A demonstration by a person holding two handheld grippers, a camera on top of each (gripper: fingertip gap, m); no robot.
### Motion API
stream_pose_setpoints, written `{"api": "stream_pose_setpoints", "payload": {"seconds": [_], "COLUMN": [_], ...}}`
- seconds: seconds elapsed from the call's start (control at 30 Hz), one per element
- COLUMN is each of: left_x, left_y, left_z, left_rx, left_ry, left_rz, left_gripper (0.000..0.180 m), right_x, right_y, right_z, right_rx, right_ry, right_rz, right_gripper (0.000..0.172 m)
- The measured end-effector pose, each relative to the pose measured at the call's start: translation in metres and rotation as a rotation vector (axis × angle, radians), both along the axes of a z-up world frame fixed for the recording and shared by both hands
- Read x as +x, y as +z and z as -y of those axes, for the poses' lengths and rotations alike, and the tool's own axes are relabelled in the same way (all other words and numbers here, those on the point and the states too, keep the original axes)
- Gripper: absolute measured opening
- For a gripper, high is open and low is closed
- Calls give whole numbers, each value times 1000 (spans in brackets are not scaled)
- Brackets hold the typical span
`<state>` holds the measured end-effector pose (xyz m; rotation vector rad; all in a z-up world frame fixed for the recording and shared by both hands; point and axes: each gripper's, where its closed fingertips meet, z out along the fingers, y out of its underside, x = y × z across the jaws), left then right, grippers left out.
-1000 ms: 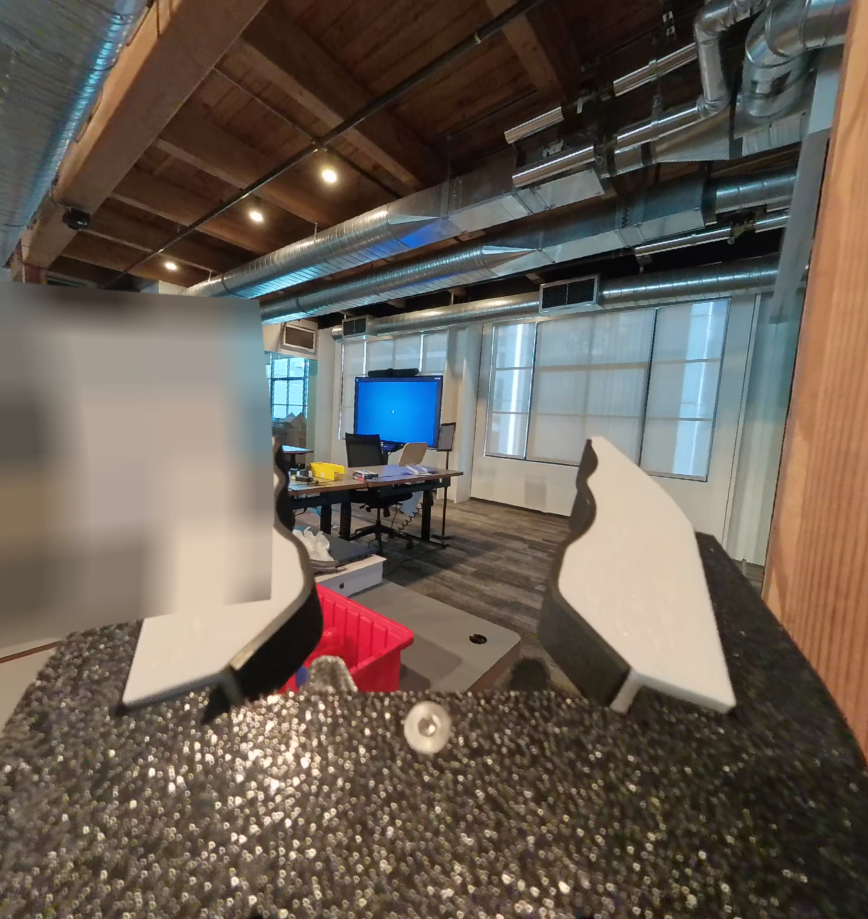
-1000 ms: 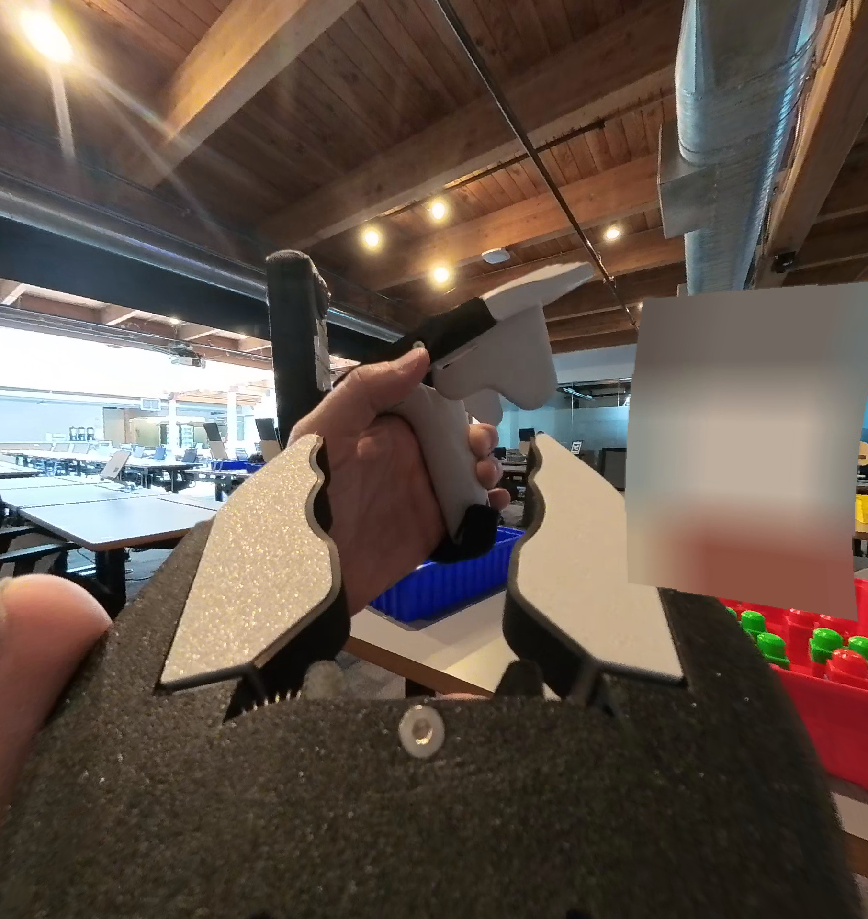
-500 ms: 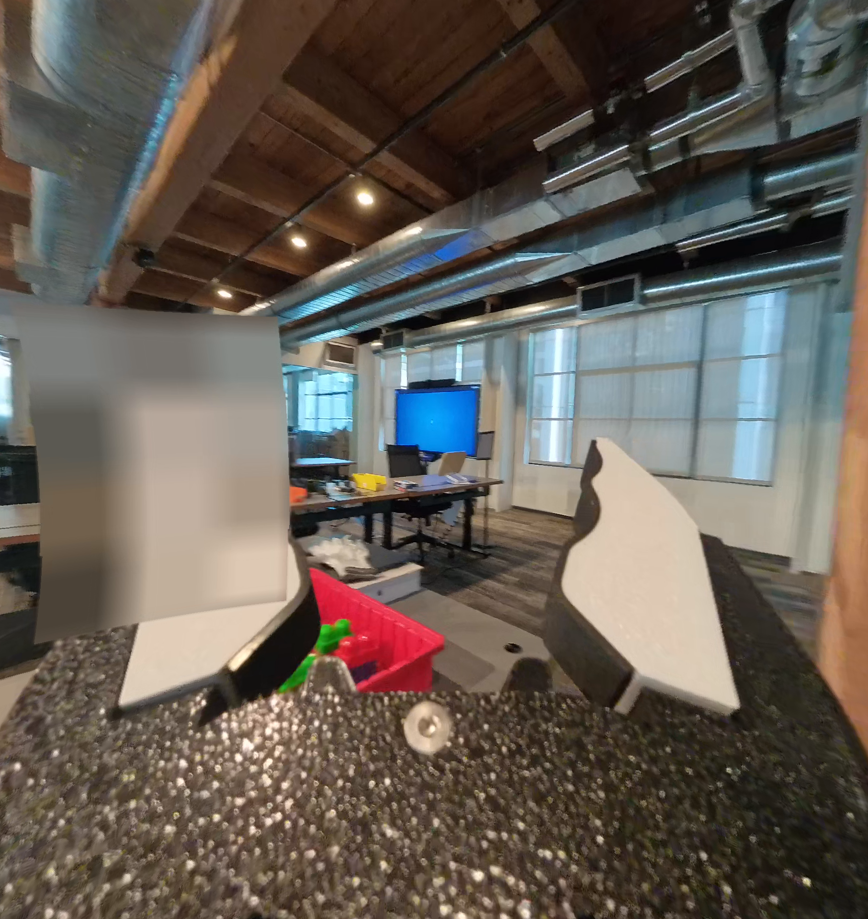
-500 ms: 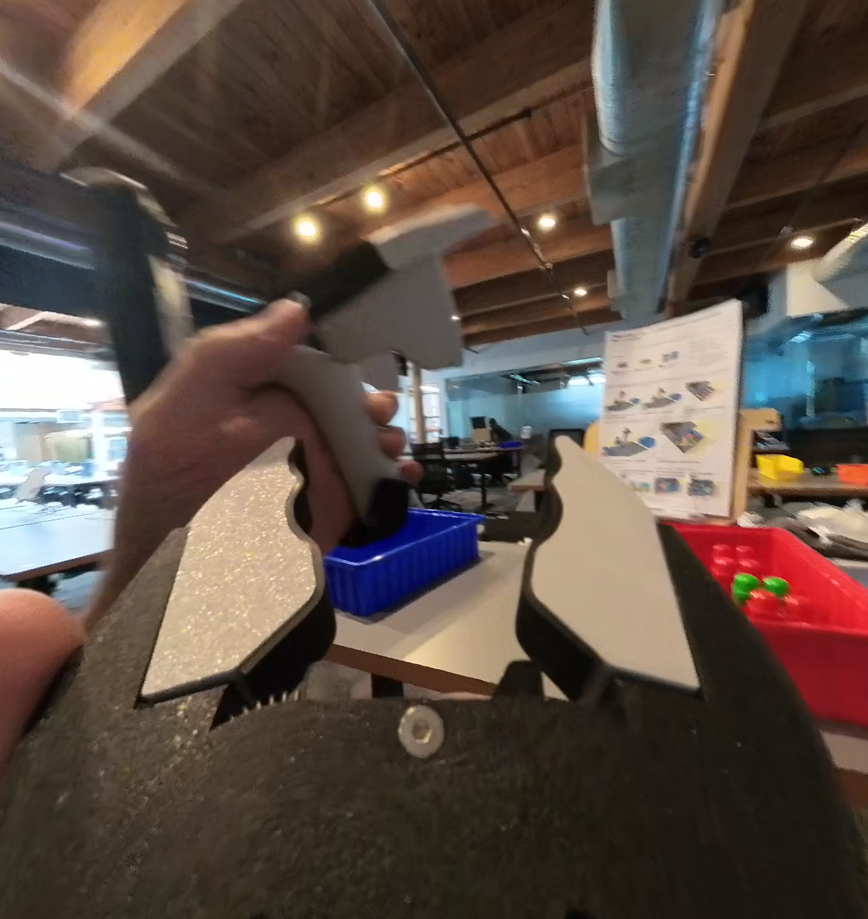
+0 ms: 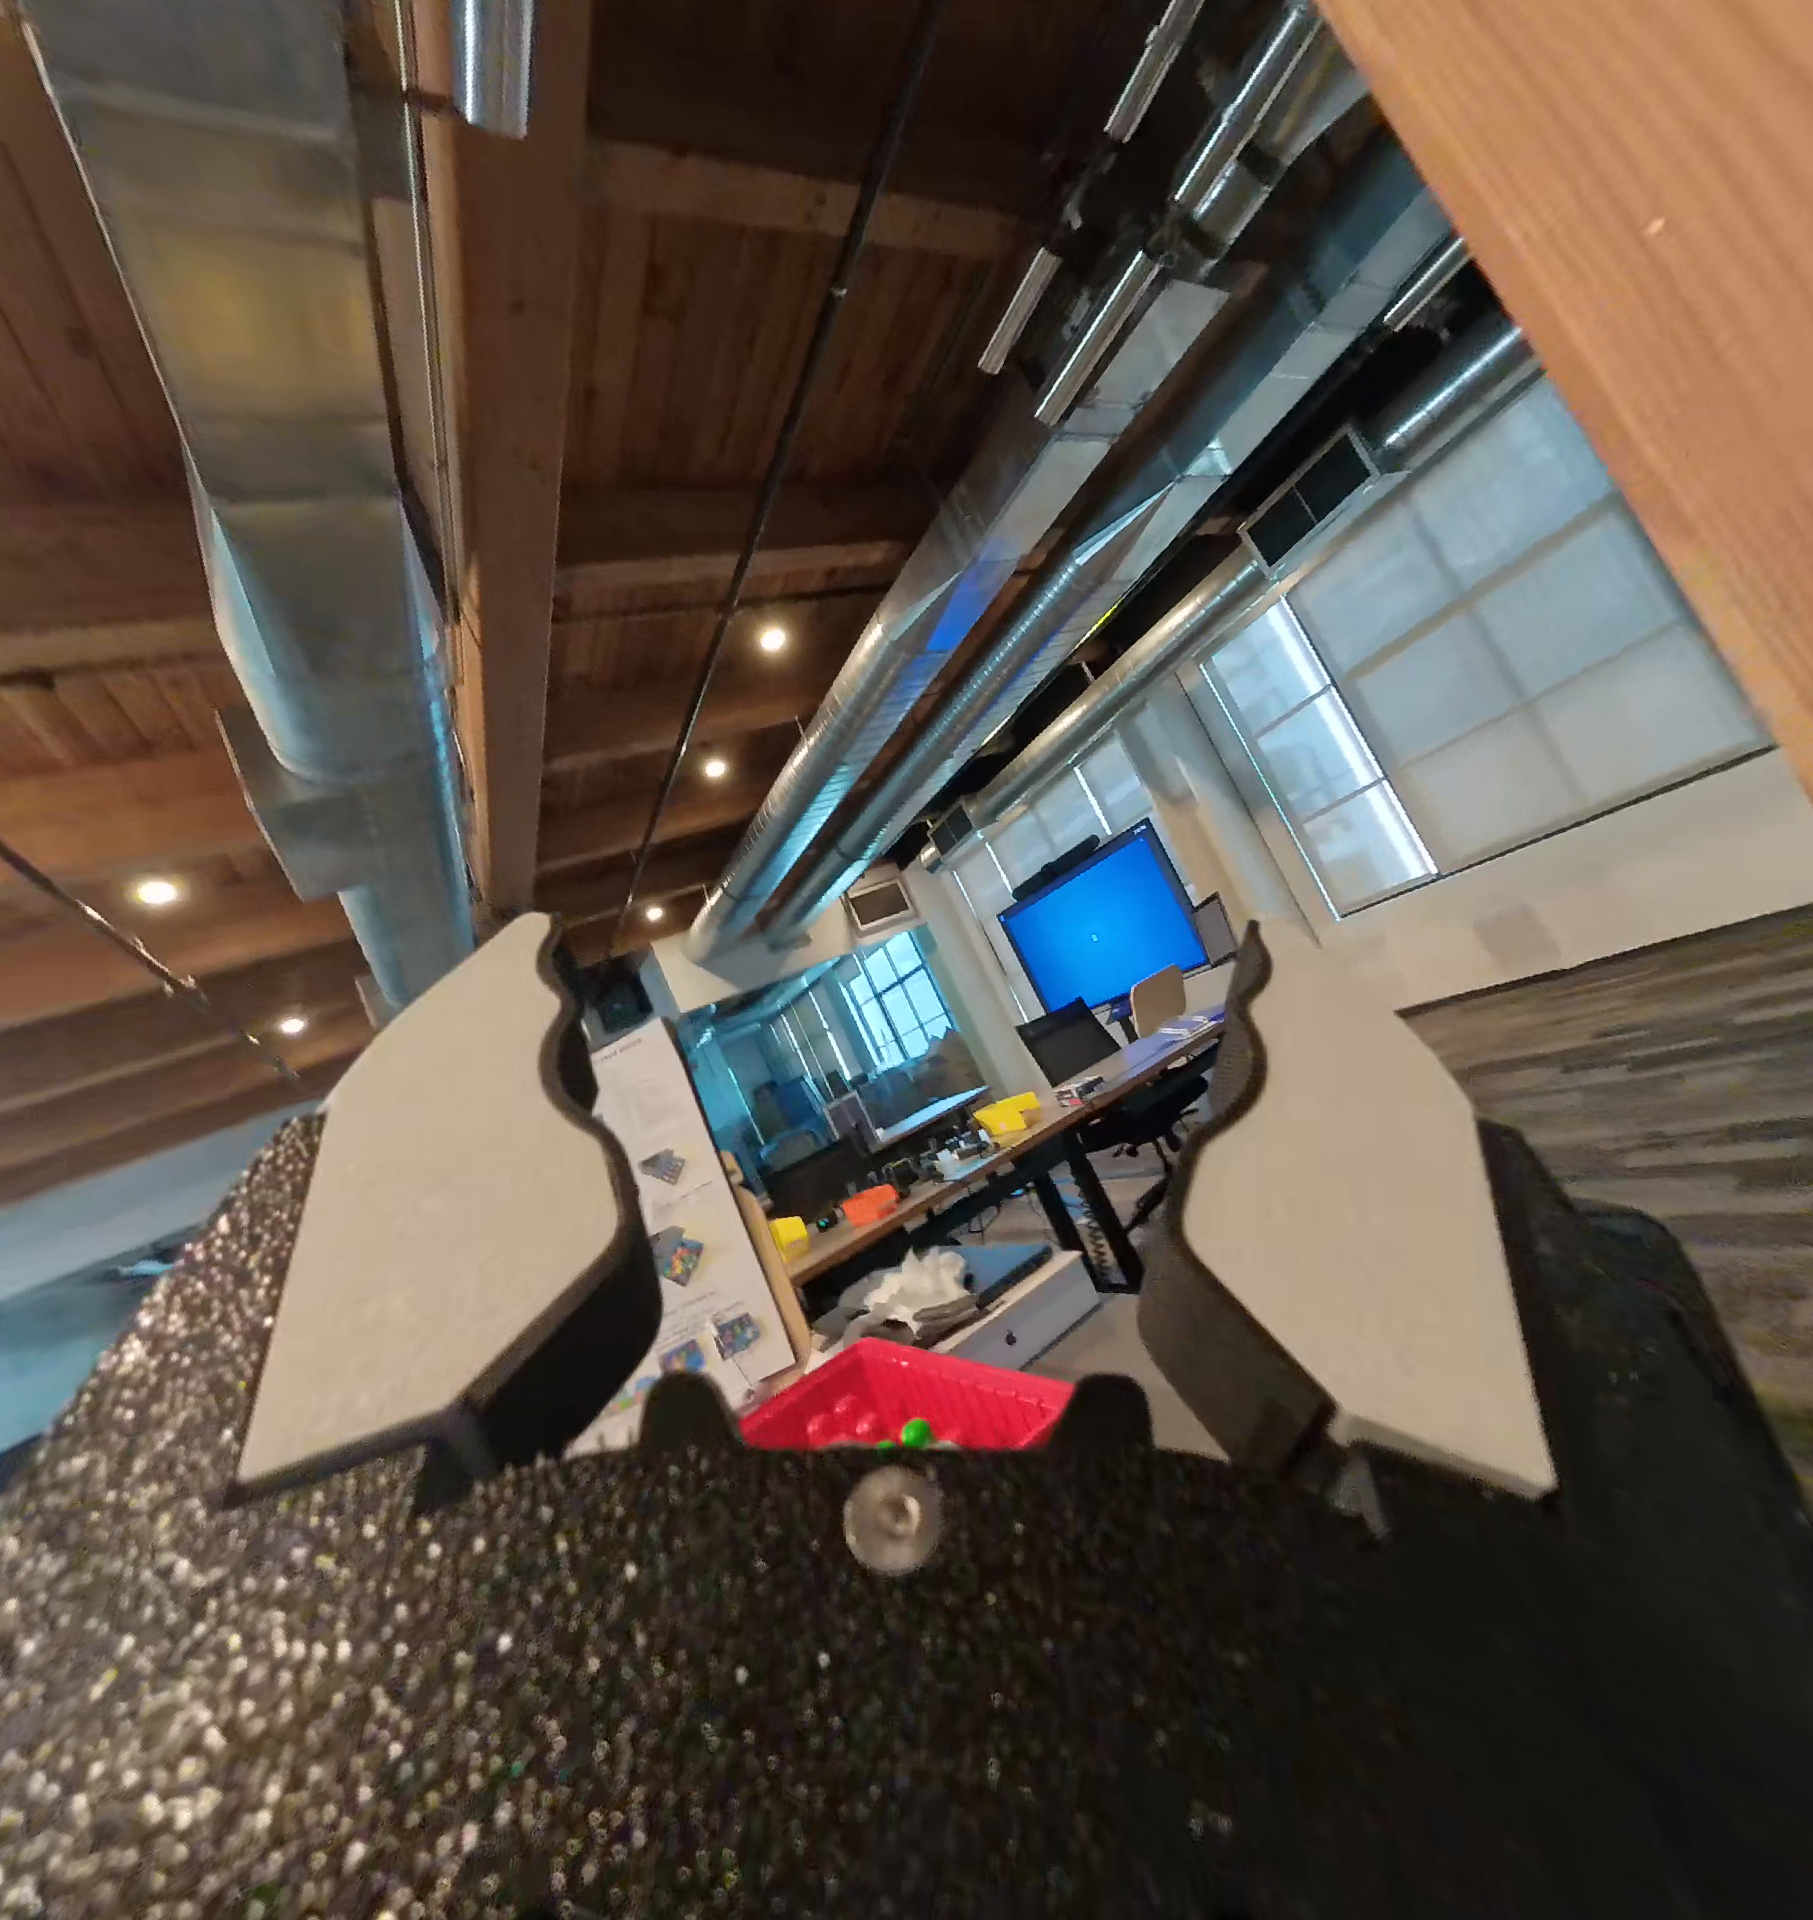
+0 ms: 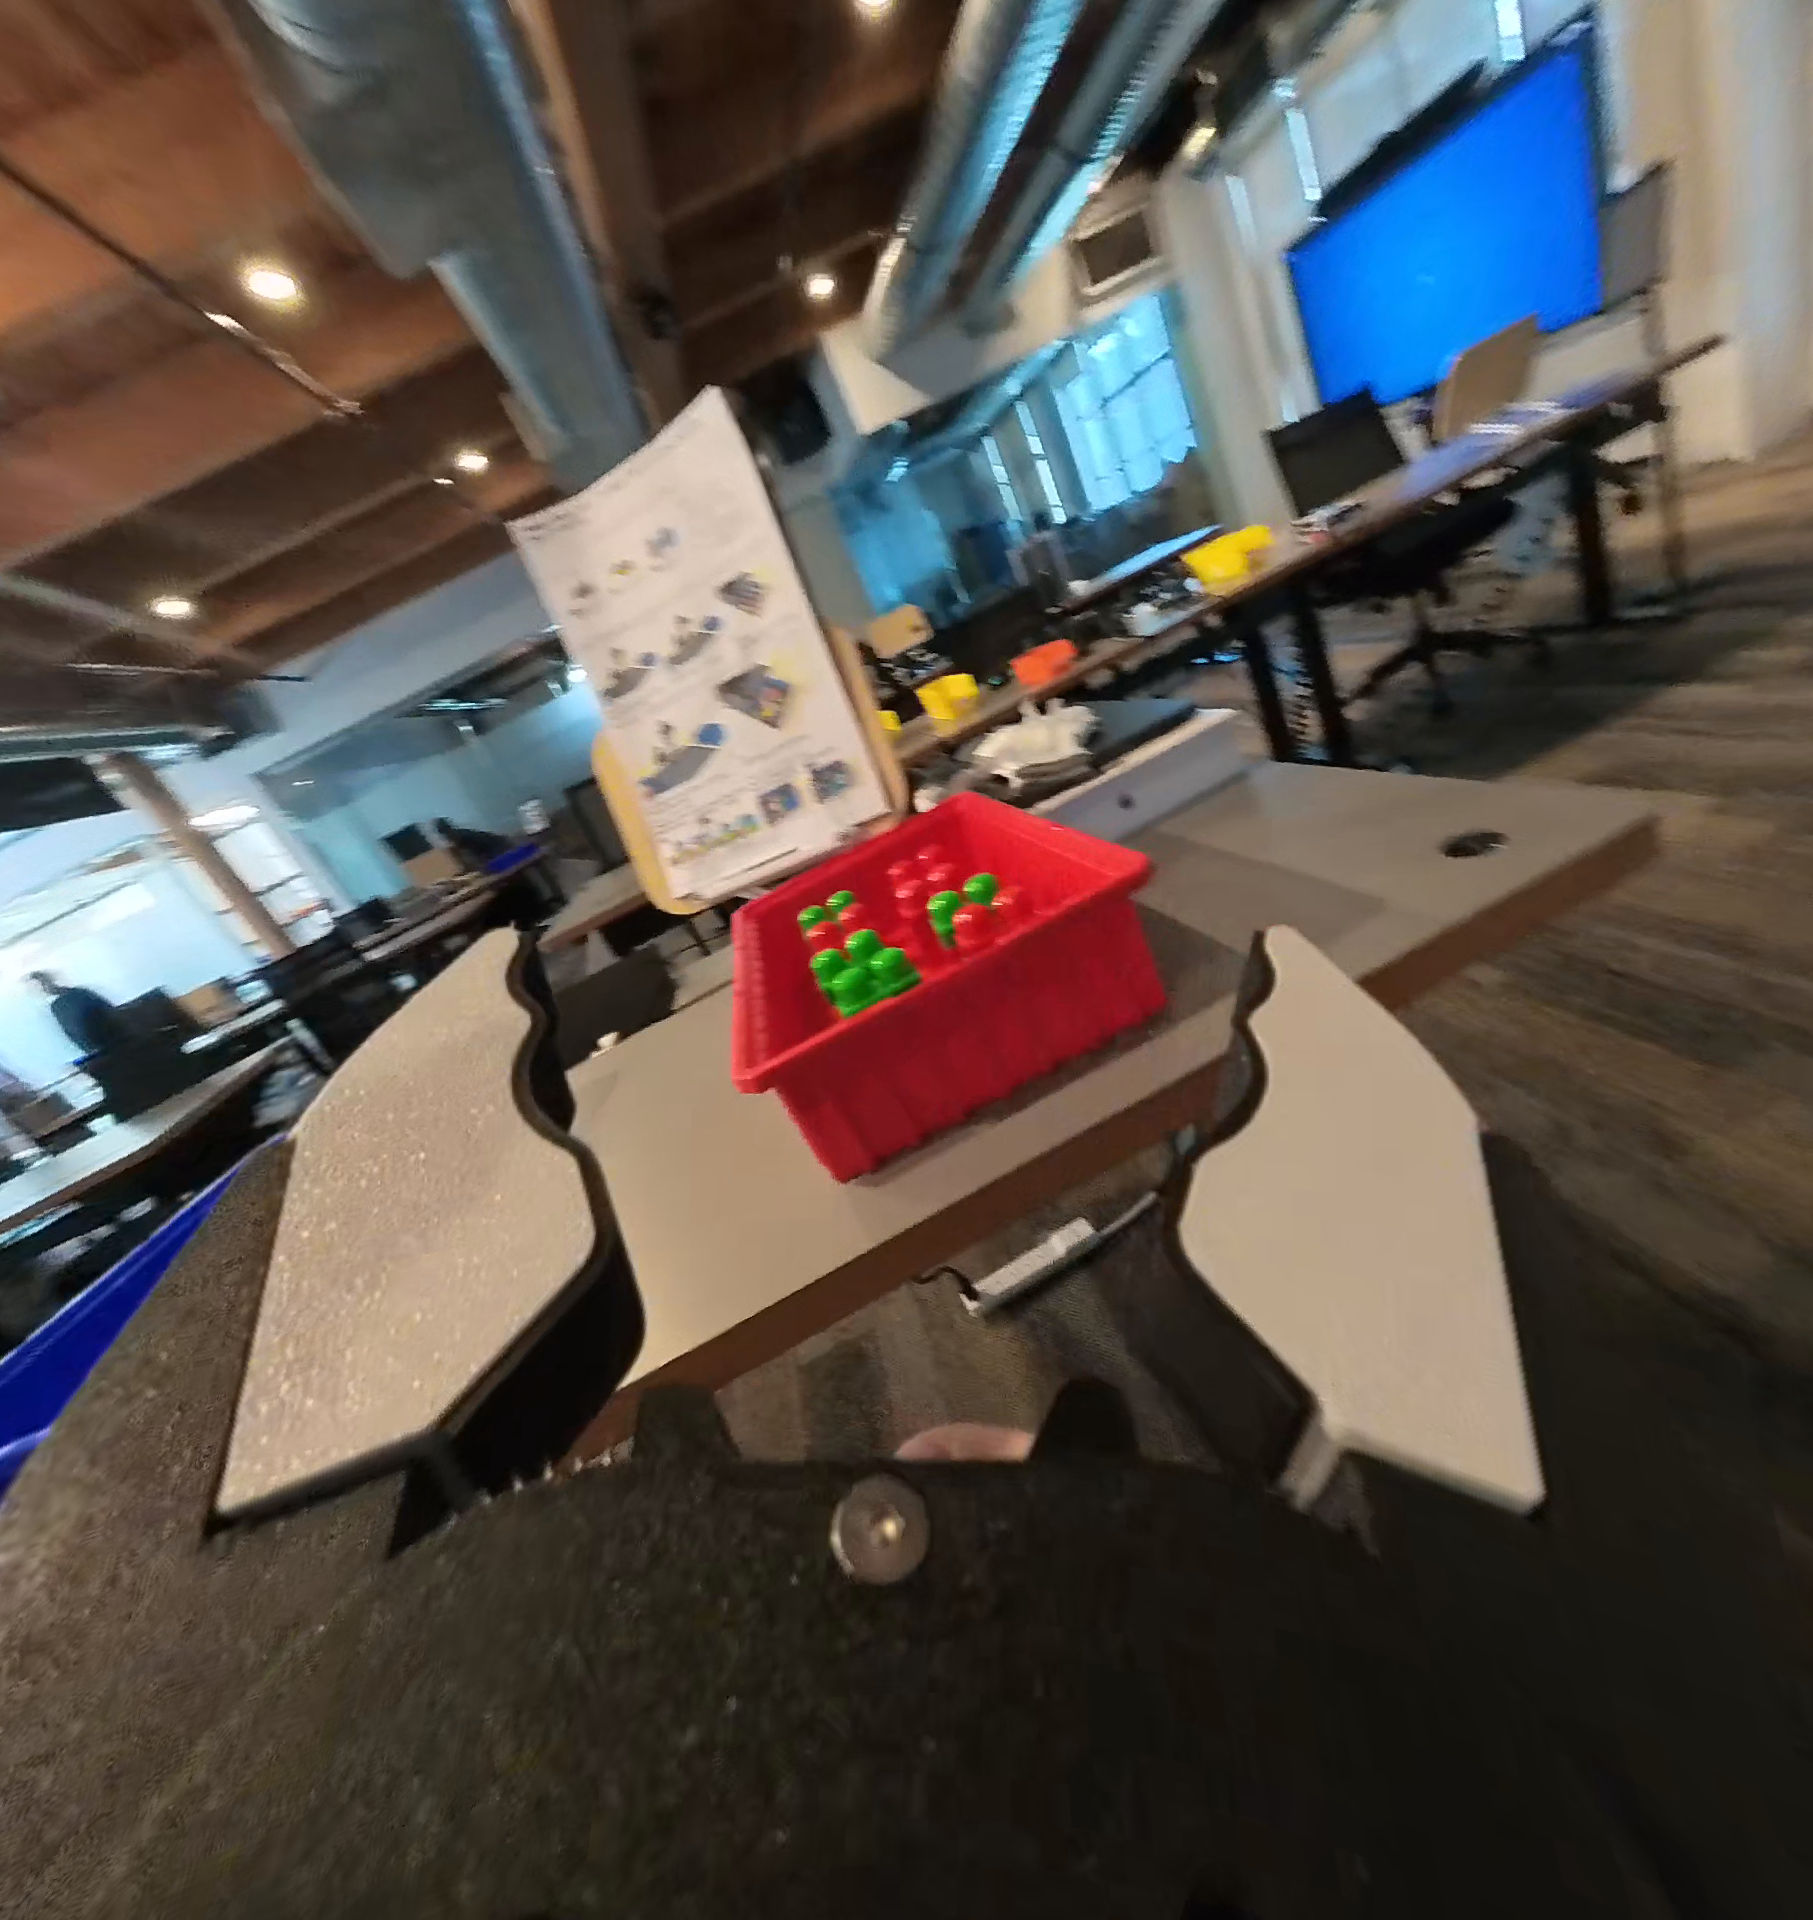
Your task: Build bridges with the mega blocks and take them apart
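Note:
A red bin point(image 6: 969, 1039) stands on a grey table point(image 6: 1328, 883) and holds green mega blocks point(image 6: 866, 971) and red mega blocks point(image 6: 985, 920). In the right wrist view it lies ahead of my right gripper point(image 6: 891, 956), which is wide open and empty in the air short of the table edge. My left gripper point(image 5: 897, 945) is also wide open and empty, tilted up toward the ceiling. Only the bin's top point(image 5: 912, 1403) with a green block point(image 5: 914, 1432) shows low between its fingers.
An instruction sheet on a board point(image 6: 715, 665) stands just behind the bin. A blue bin point(image 6: 40, 1361) shows at the left edge. A thick wooden post point(image 5: 1660, 312) is close on the right of the left gripper. Farther desks, chairs and a blue screen point(image 6: 1442, 239) fill the room behind.
Both grippers have swung round. The right one turned from the hand holding the other gripper to face the red bin, and its jaws opened much wider. The left one tilted upward.

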<state>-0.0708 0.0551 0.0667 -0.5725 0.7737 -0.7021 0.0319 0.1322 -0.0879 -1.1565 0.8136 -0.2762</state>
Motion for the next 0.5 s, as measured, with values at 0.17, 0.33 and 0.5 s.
{"api": "stream_pose_setpoints", "payload": {"seconds": [0.17, 0.33, 0.5], "left_x": [13, 21, 25], "left_y": [-14, -19, -22], "left_z": [1, 2, 0], "left_rx": [44, 83, 89], "left_ry": [48, 86, 101], "left_rz": [-20, -29, -31], "left_gripper": [116, 116, 107], "right_x": [14, 18, 23], "right_y": [-7, -11, -19], "right_z": [11, 14, 15], "right_rx": [-25, -53, -93], "right_ry": [-85, -118, -152], "right_rz": [-25, -27, -46], "right_gripper": [119, 118, 116]}}
